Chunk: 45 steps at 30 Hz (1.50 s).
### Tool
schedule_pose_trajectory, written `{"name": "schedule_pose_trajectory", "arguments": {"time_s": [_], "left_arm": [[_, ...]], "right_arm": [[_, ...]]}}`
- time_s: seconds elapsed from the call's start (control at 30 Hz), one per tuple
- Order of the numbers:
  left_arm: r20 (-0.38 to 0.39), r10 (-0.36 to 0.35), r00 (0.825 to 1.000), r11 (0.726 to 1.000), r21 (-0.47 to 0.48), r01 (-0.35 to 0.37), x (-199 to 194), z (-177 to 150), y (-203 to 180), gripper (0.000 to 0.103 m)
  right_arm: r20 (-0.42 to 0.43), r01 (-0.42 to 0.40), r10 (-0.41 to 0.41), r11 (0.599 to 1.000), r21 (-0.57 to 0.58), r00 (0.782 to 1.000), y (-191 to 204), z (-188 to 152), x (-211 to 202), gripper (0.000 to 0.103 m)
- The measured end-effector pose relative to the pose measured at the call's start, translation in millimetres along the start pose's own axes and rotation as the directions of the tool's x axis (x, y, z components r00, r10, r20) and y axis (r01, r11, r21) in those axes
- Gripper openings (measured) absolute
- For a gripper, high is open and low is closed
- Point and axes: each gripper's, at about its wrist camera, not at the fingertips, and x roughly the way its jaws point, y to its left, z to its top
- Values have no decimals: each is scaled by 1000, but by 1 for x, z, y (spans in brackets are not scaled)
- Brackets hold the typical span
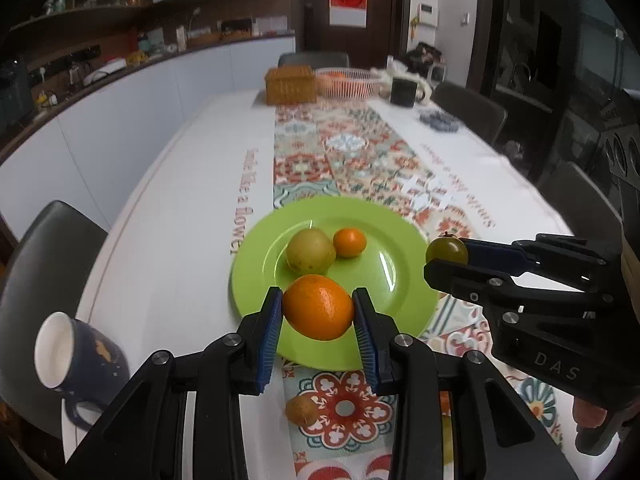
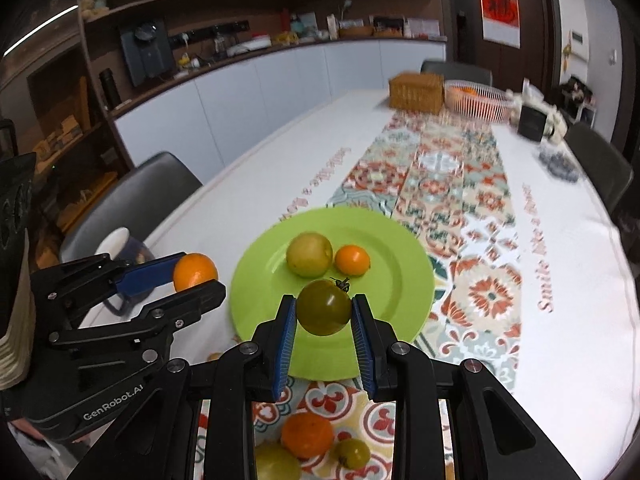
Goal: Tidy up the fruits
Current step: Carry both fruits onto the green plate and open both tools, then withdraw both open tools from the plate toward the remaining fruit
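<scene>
Home kitchen-diner, counter [image 2: 280, 56], dining table [image 1: 180, 240]

The green plate [image 1: 404, 280] looks like glossy plastic and shows bright reflections. The orange [image 1: 319, 306] has a finely dimpled, slightly shiny skin. The green tomato [image 2: 324, 307] is smooth and glossy. A printed cloth [image 1: 168, 240] covers the tabletop, matt. The basket [image 1: 290, 85] is woven wicker.

"DAS" marks the right claw [image 1: 447, 261] body; "GenRobot.AI" the left claw [image 2: 196, 280] body; "Smile like a flower" the tablecloth [image 1: 176, 240].
</scene>
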Motion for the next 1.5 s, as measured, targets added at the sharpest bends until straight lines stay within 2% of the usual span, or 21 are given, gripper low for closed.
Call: {"name": "schedule_pose_trajectory", "arguments": {"time_s": [0.23, 0.47, 0.5, 0.57, 0.63, 0.8, 1.0, 1.13, 1.23, 1.5], "left_arm": [[-99, -18, 995, 999, -35, 15, 43, -10, 6, 35], [-126, -12, 992, 999, -35, 8, 60, -15, 5, 36], [-130, -8, 991, 999, -40, 3, 61, -14, 6, 37], [-119, -2, 993, 999, -43, -4, 58, -15, 7, 47], [-108, 15, 994, 999, -41, -19, 54, -14, 7, 50], [-71, 57, 996, 998, -30, -59, 32, -18, 5, 52], [-3, 89, 996, 996, -13, -89, -8, -24, -6, 56], [38, 85, 996, 996, -23, -84, -37, -28, -11, 61], [69, 86, 994, 996, -18, -85, -59, -33, -15, 62], [149, 102, 984, 994, 17, -106, -108, -48, -32, 72]], "right_arm": [[-107, -21, 25, 999, 45, 994, -15, -9, 42, 29], [-130, -3, 9, 999, 46, 991, -21, -15, 55, 29], [-129, 1, 5, 999, 48, 992, -22, -15, 55, 29], [-124, 13, -6, 999, 52, 992, -24, -16, 53, 30], [-114, 36, -30, 998, 55, 993, -26, -17, 48, 34], [-64, 68, -63, 995, 69, 996, -28, -24, 24, 36], [40, 129, -130, 991, 25, 991, -14, -35, -25, 40], [90, 129, -130, 991, 23, 987, -6, -41, -55, 40], [122, 133, -135, 991, 27, 983, 1, -47, -75, 44], [164, 136, -139, 990, 34, 977, 13, -74, -117, 50]]}}
